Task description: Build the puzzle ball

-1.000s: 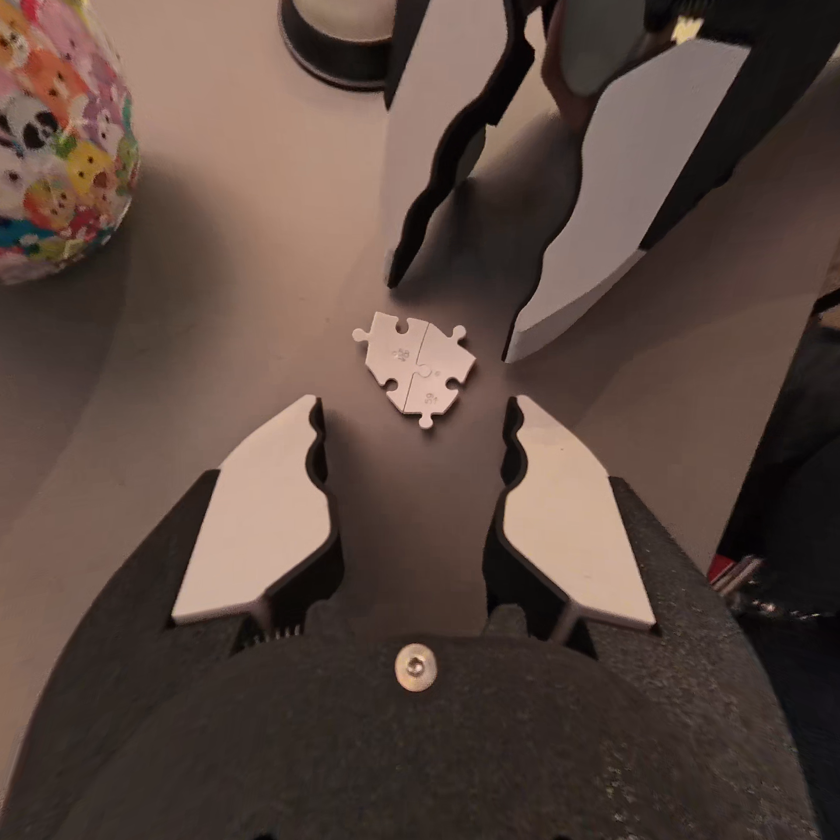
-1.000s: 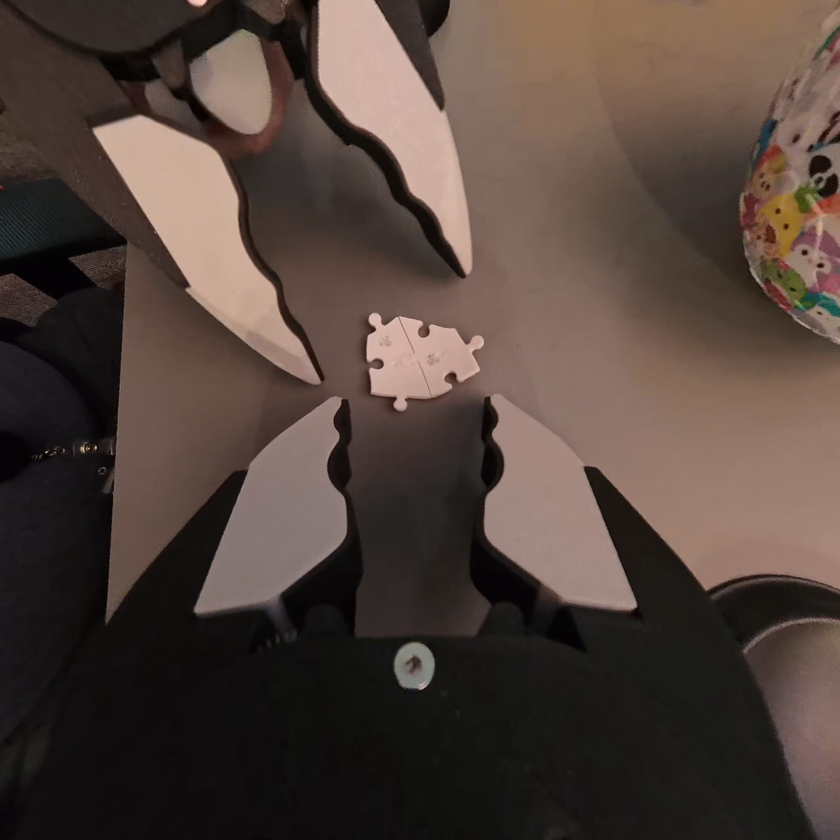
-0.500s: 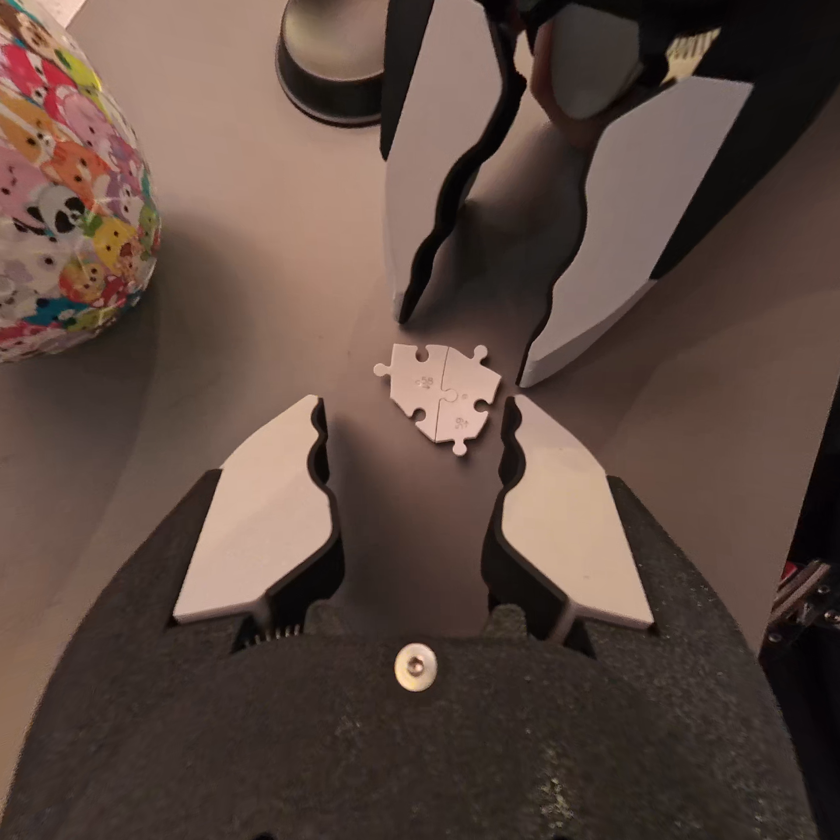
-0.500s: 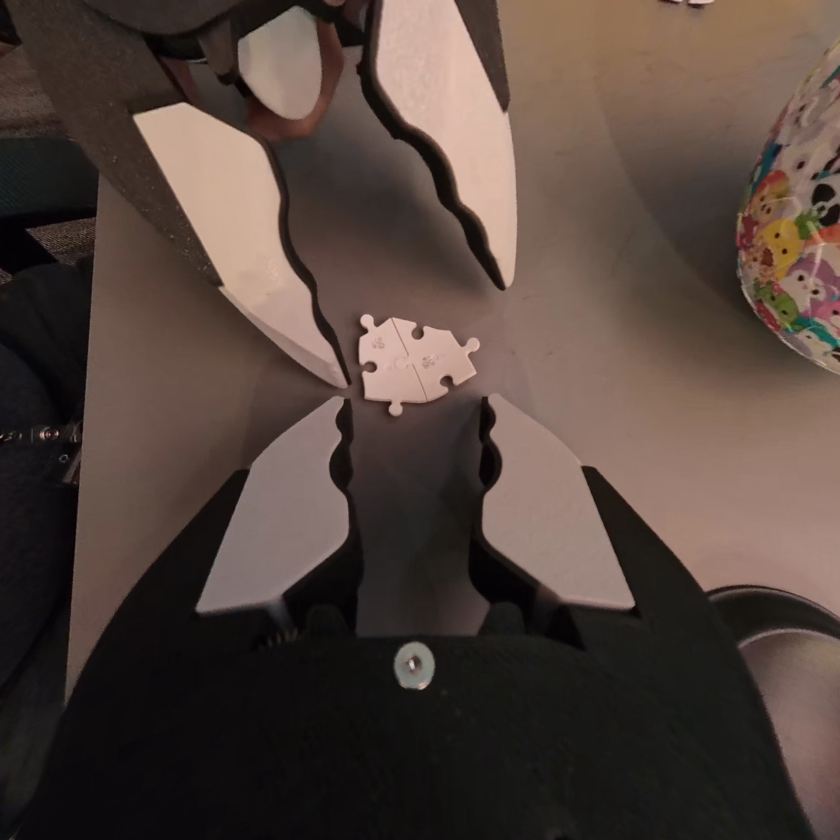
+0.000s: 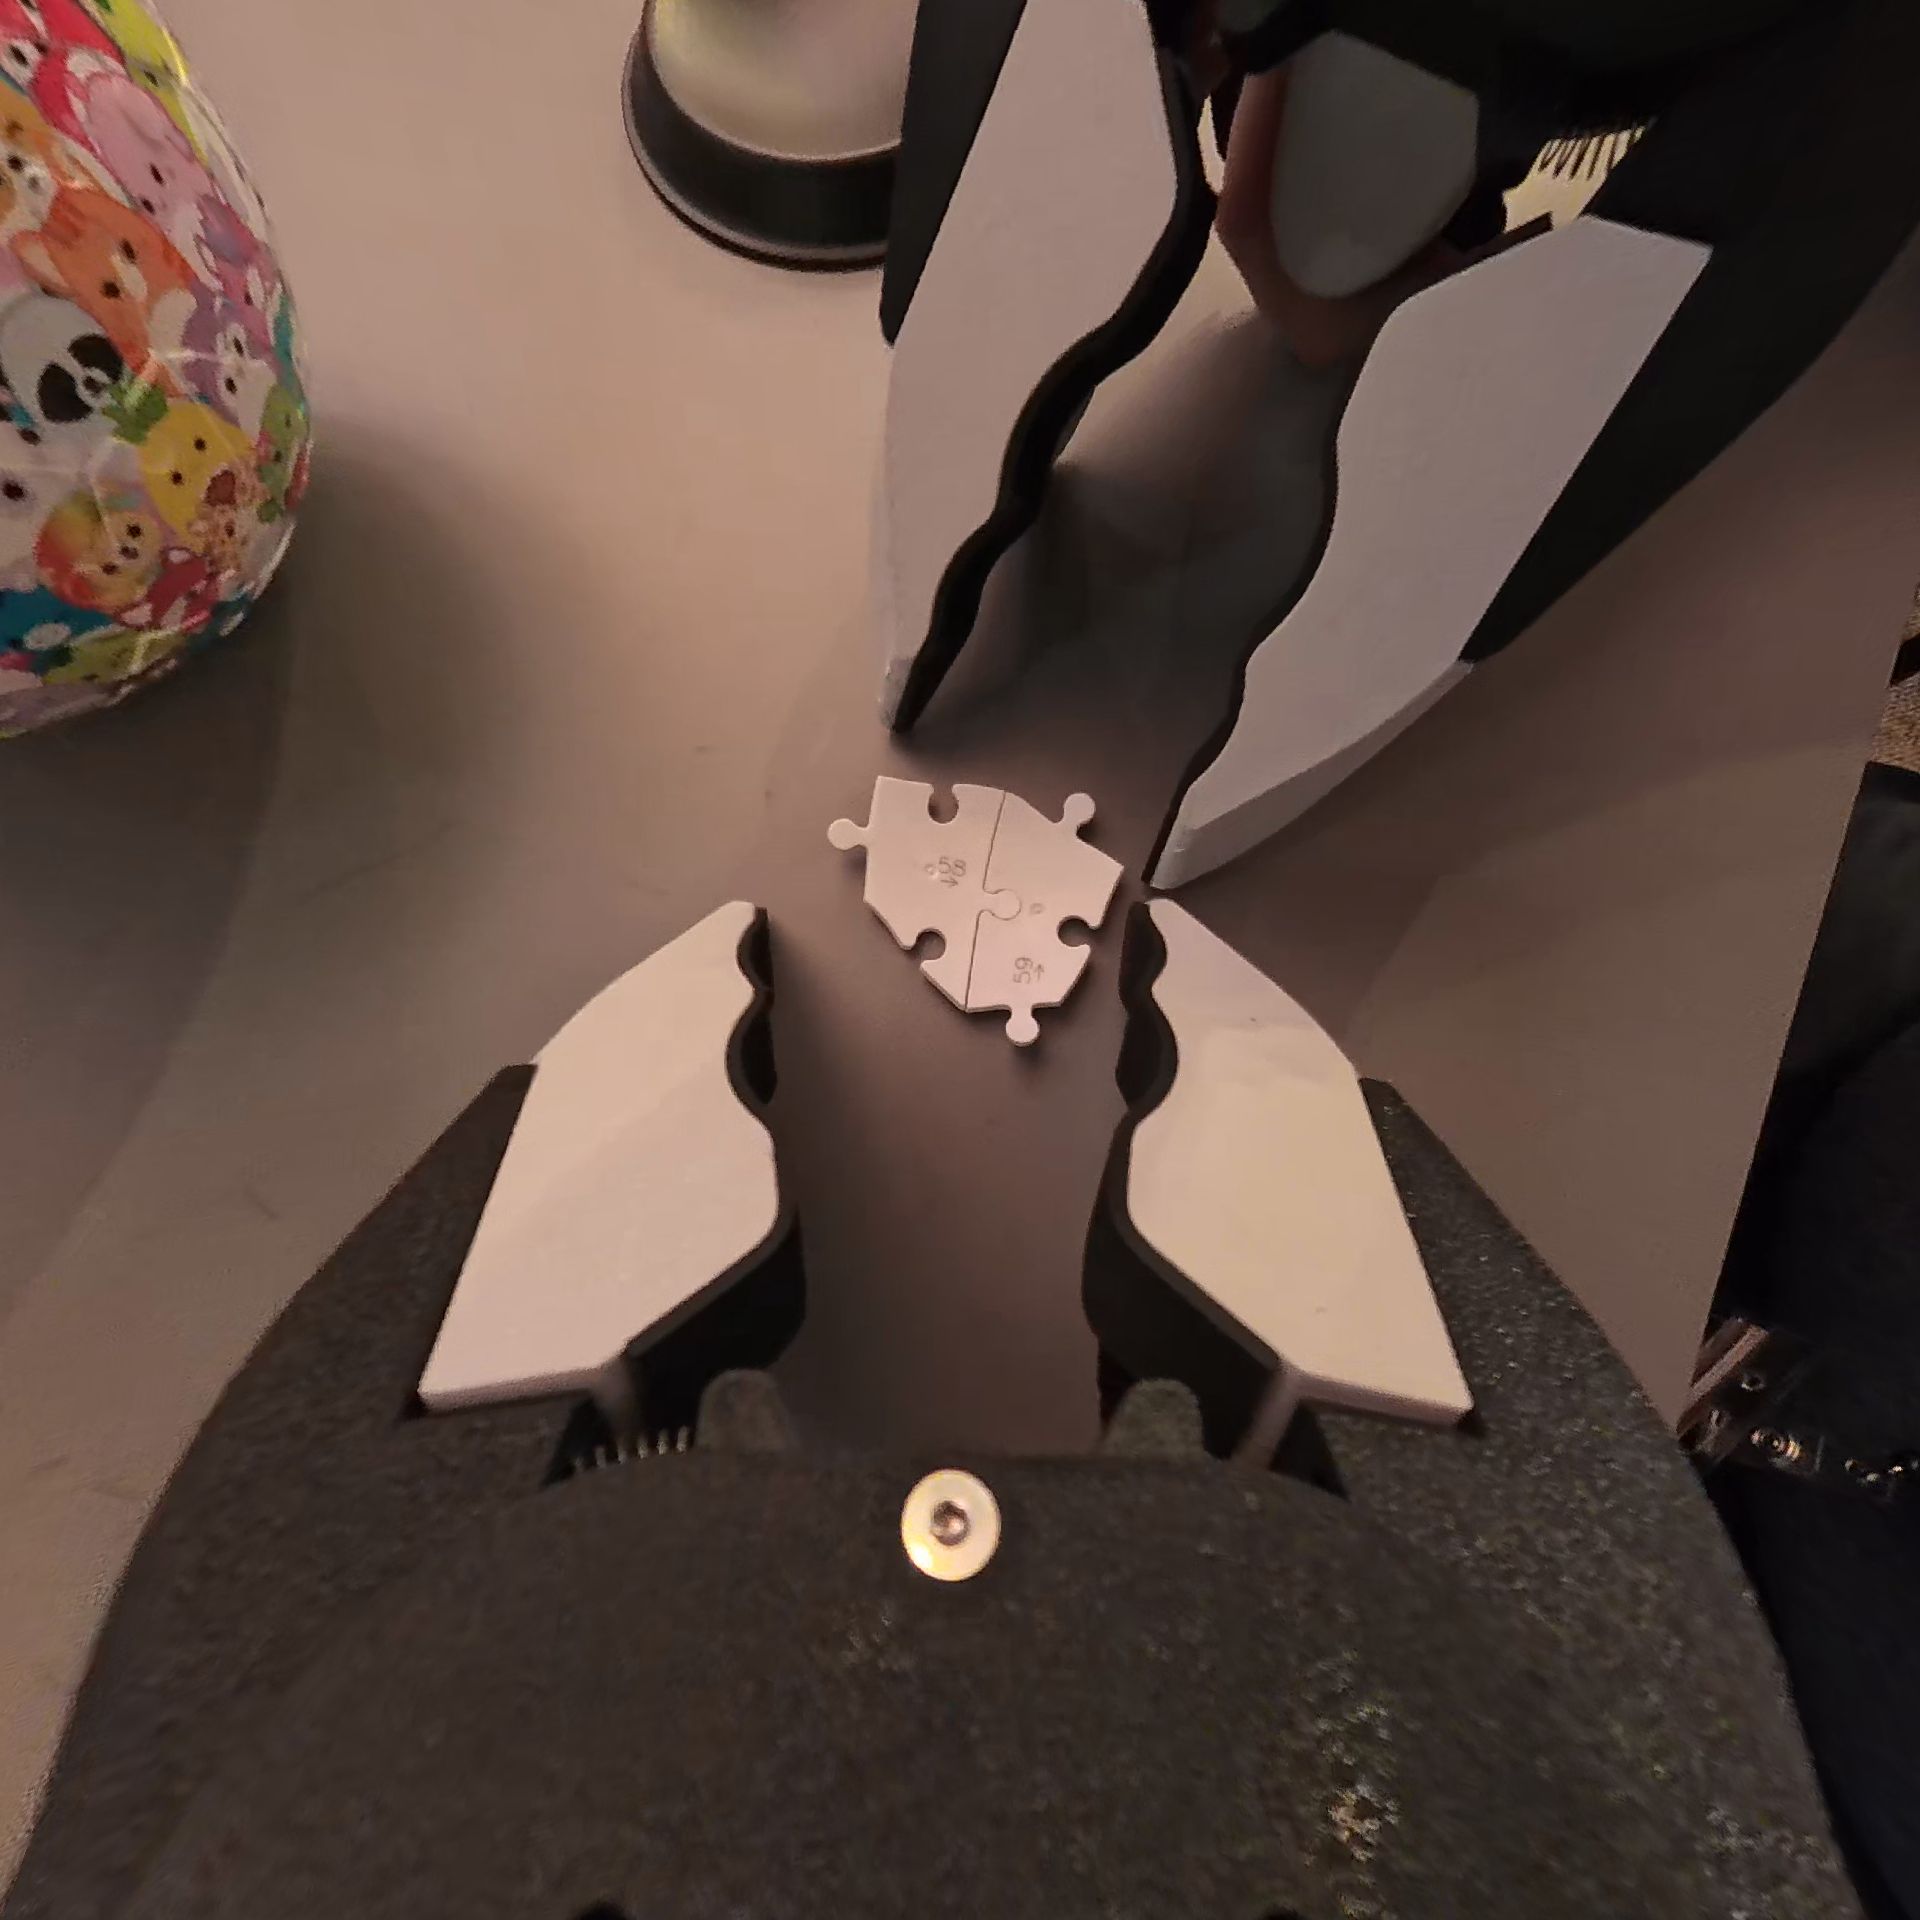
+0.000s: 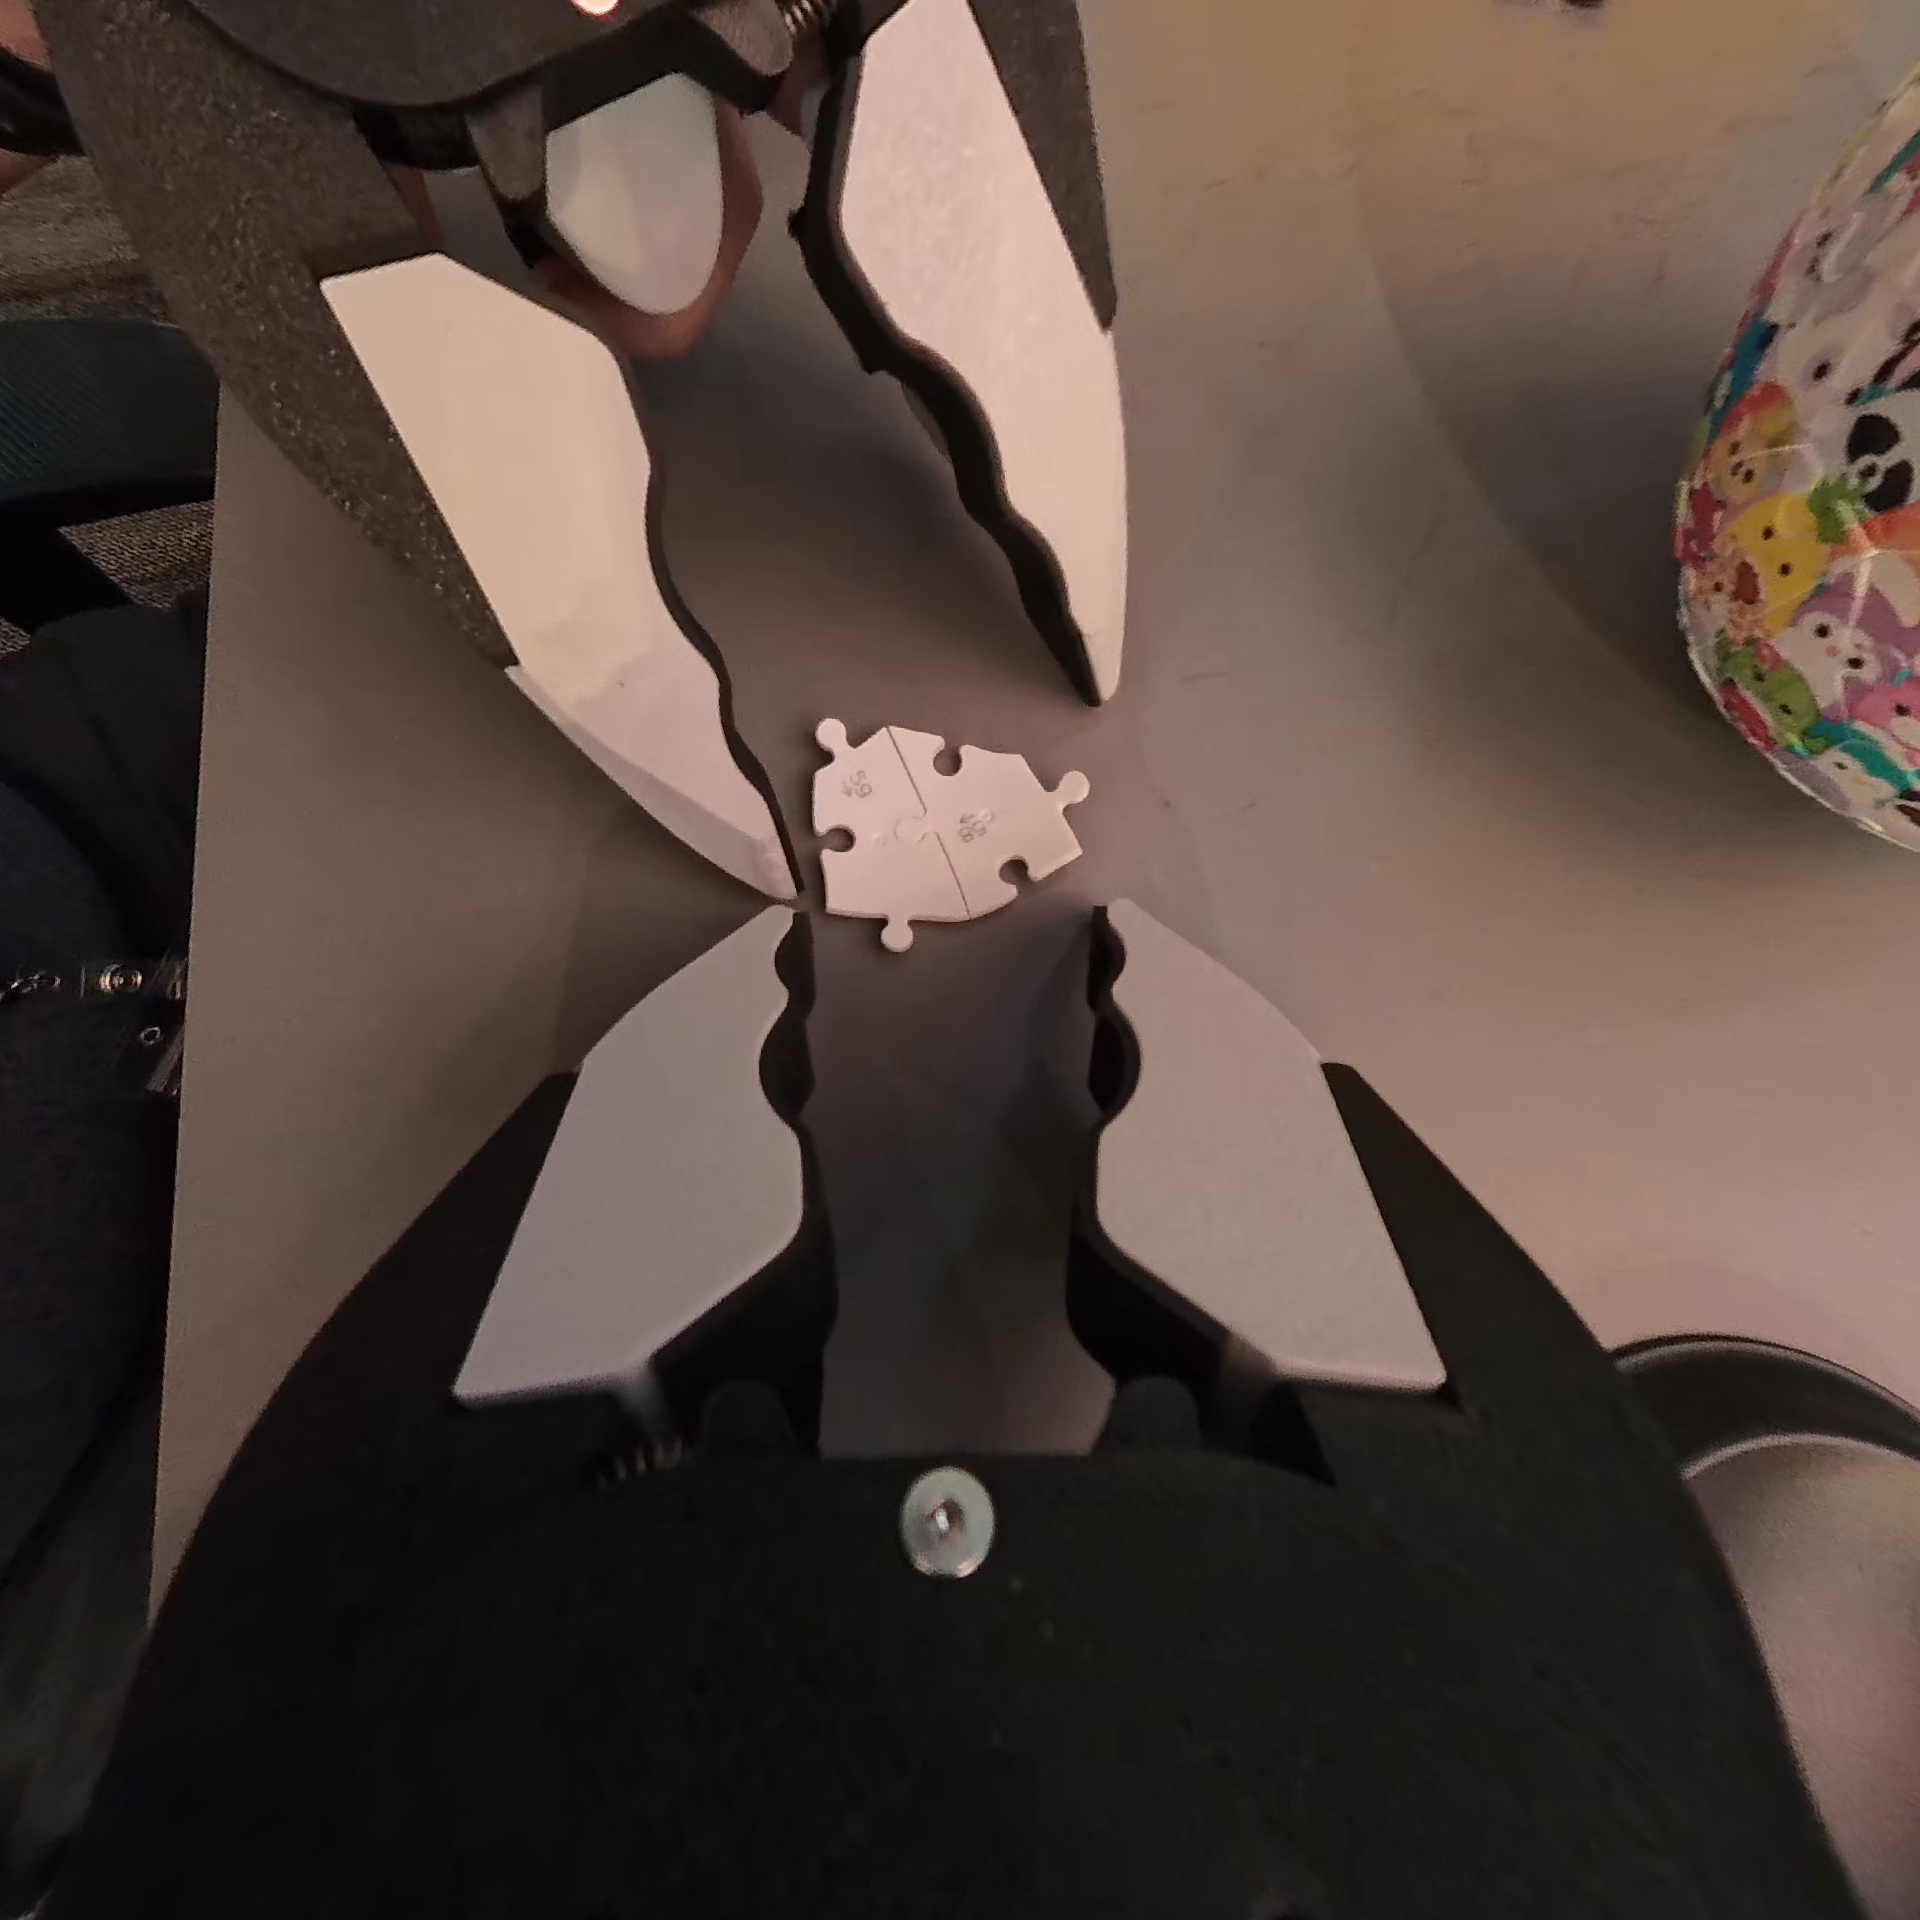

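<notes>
**Q:** Where is your work?

**A:** The joined puzzle pieces (image 5: 982, 902) lie flat, blank side up, on the worktop (image 5: 540, 582) between your left claw (image 5: 945, 930) and right claw (image 6: 940, 920), both spread apart and empty.

**Q:** How will they handle?

**A:** Probably light, thin and stiff; the seam may part. Pinch across opposite edges. The puzzle ball (image 5: 114, 384) stands apart.

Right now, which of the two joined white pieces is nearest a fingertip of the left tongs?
The piece farther from the colourful ball: a fingertip of the left tongs nearly touches its edge, while its partner lies clear.
</notes>
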Demonstrator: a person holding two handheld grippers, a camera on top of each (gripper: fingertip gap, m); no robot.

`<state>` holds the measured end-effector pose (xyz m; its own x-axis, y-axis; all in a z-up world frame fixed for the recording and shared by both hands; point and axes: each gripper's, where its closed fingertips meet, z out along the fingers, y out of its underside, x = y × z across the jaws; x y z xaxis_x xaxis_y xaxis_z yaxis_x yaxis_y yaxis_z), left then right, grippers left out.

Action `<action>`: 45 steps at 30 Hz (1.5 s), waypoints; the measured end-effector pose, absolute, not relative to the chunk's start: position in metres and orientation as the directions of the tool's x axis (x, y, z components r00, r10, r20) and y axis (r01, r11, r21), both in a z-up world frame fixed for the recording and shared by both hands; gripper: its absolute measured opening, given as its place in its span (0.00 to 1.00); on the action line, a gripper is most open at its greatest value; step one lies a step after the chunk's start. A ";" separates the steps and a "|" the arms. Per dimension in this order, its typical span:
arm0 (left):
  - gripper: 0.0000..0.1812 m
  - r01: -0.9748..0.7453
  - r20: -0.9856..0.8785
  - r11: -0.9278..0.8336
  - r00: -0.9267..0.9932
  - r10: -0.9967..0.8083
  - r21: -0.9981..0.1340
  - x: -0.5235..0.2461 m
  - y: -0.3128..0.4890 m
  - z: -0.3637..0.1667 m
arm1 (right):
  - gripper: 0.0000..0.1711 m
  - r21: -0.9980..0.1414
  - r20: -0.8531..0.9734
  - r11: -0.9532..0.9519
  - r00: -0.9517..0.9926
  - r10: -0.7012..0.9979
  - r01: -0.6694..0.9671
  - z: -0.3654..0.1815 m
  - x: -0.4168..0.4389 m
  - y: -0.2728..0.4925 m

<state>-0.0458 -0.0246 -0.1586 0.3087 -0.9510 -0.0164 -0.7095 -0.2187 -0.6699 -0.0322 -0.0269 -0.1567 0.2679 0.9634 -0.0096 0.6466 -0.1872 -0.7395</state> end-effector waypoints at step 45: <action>0.20 -0.653 0.010 -0.289 0.396 -0.918 -0.700 -0.041 -0.034 -0.157 | 0.29 -0.768 -0.184 -0.340 0.320 0.929 0.543 -0.147 -0.030 -0.027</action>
<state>-0.0414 -0.0338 -0.1571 0.3958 -0.9183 0.0102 -0.6531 -0.2893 -0.6999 -0.0297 -0.0270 -0.1467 0.3202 0.9292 -0.1844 0.5435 -0.3396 -0.7677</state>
